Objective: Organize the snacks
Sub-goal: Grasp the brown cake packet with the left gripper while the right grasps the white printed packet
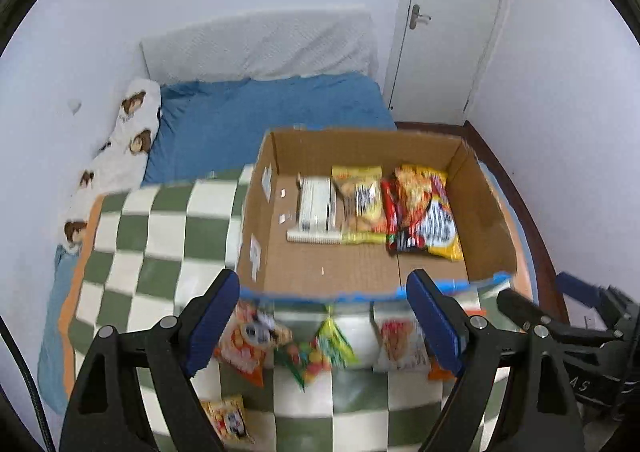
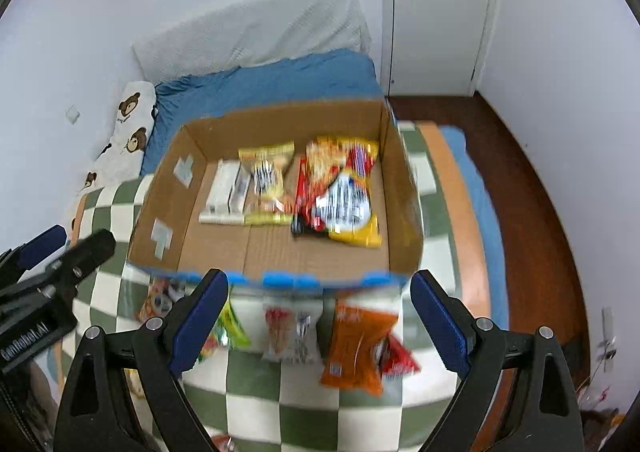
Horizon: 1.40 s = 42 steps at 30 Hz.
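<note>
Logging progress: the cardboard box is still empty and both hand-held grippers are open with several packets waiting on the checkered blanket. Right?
Not quite: the cardboard box already holds several snack packets, as the right wrist view shows. The rest stands.

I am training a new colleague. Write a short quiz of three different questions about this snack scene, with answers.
1. True or false: the left hand-held gripper holds a snack.
2. Where does the white packet lie? A) in the box; B) on the blanket; C) on the floor.
3. Fill in: the orange bag lies ____ the box.

Key: 1 false, both hand-held grippers, also the right, are open and hold nothing. 2 A. 3 outside, on the blanket in front.
</note>
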### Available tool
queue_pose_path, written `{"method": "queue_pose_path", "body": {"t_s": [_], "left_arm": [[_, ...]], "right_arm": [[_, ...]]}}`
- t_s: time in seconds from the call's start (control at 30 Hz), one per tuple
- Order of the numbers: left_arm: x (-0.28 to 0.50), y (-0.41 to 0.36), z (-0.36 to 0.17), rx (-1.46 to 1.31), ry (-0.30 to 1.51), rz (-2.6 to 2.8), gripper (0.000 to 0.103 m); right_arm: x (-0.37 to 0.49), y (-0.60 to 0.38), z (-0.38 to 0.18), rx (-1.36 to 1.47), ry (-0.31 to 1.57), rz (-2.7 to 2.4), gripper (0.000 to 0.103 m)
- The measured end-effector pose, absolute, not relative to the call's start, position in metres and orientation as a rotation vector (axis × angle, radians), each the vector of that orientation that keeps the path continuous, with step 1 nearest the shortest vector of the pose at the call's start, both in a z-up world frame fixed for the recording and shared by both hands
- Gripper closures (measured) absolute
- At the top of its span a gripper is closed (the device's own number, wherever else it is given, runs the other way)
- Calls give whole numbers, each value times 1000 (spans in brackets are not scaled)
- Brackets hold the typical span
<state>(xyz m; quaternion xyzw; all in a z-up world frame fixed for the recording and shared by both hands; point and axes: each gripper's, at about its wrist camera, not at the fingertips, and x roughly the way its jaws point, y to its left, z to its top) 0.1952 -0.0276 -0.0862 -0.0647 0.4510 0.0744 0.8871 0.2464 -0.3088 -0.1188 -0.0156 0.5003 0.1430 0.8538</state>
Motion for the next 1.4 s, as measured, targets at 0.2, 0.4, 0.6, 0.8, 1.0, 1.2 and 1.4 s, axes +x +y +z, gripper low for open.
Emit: {"method": "queue_pose_path", "body": {"t_s": [0.2,0.4,0.6,0.8,1.0,1.2,1.4], "left_arm": [[142,-30,-147,-144,1111,172,18],[81,-24,-250,-231,1427,197,18],[43,-5,-312,-455,1582,235,18],[31,0,-330,-578,1613,252,18],[36,-29,-345,-658,1661,193,18],[61,-63,-368,-603,1689,187,30],[76,-103,-350,-264,1585,97,49]], "right_arm": [[197,-334,-178,18,1227,339,8],[129,-332,-260,31,1484,441,8],[78,-306,-326,-46,1642,570,13],[64,-289,-380,-35,1741,570,31],[56,-293,-373,-98,1667,561,55],[74,-327,-355,-66,1605,471,55],[90,-342,-349,-28,1593,452,53]]}}
